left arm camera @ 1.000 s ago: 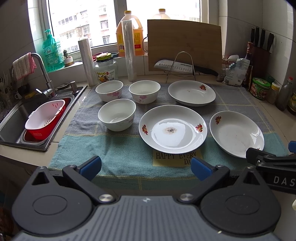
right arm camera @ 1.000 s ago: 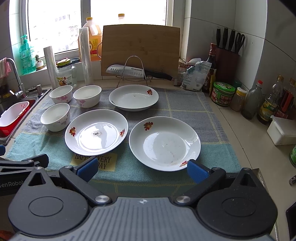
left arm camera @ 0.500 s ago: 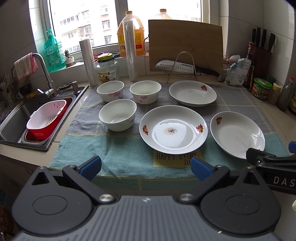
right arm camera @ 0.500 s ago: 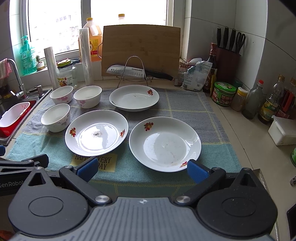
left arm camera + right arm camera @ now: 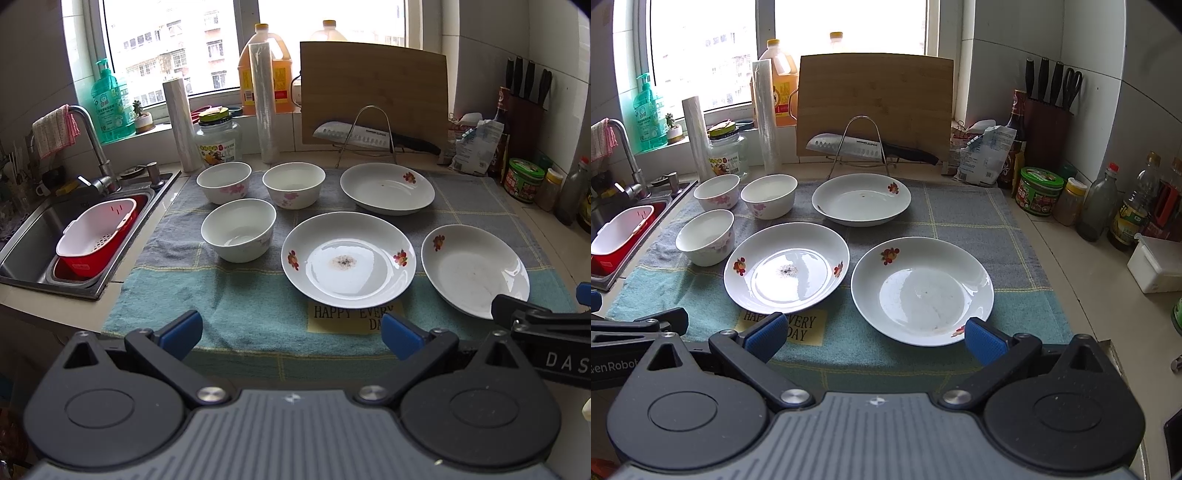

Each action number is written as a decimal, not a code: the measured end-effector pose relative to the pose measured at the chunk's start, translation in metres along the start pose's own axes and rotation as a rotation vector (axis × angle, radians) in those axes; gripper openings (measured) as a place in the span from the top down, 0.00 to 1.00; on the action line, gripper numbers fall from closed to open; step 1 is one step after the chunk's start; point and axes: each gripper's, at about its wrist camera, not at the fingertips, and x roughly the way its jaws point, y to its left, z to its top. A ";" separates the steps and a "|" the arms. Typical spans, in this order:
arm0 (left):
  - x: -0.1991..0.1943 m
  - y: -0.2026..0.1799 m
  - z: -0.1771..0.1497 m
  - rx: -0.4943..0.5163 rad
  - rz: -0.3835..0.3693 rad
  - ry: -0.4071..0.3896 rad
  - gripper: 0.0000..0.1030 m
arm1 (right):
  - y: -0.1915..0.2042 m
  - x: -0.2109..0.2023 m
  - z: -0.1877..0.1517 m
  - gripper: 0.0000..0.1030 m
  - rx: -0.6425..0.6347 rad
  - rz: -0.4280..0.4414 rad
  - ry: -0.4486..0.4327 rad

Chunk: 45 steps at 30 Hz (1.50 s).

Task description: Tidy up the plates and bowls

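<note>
**Both grippers wide and waiting at the near edge, dishes fanned out ahead**

Starting on the left: three bowls sit clustered on the towel [image 5: 229, 306] that covers the desk. The far-left bowl [image 5: 224, 181] and the far-middle bowl [image 5: 293, 184] stand side by side, and the near bowl [image 5: 239, 229] sits just in front of them. The left gripper [image 5: 291, 328] hangs at the near edge, jaws spread wide and empty, and that near bowl lies ahead and a touch to its left.

Moving right: the centre plate [image 5: 348, 260], with a dark speck in its well, lies straight ahead of the left gripper and is the closest dish to it. Behind it, further right, rests the far plate [image 5: 387, 188], well apart from either gripper.

On the right: the right gripper [image 5: 874, 334] is likewise wide open, holding nothing, and the right plate [image 5: 922, 290] lies directly before it, its near rim just beyond the right blue fingertip [image 5: 984, 339]. By my read, the right hand owns that plate; the bowls belong to the left.
</note>
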 end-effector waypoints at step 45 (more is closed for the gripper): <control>0.024 0.007 0.002 -0.005 -0.127 -0.048 0.01 | -0.008 0.021 -0.002 0.00 -0.028 0.071 -0.026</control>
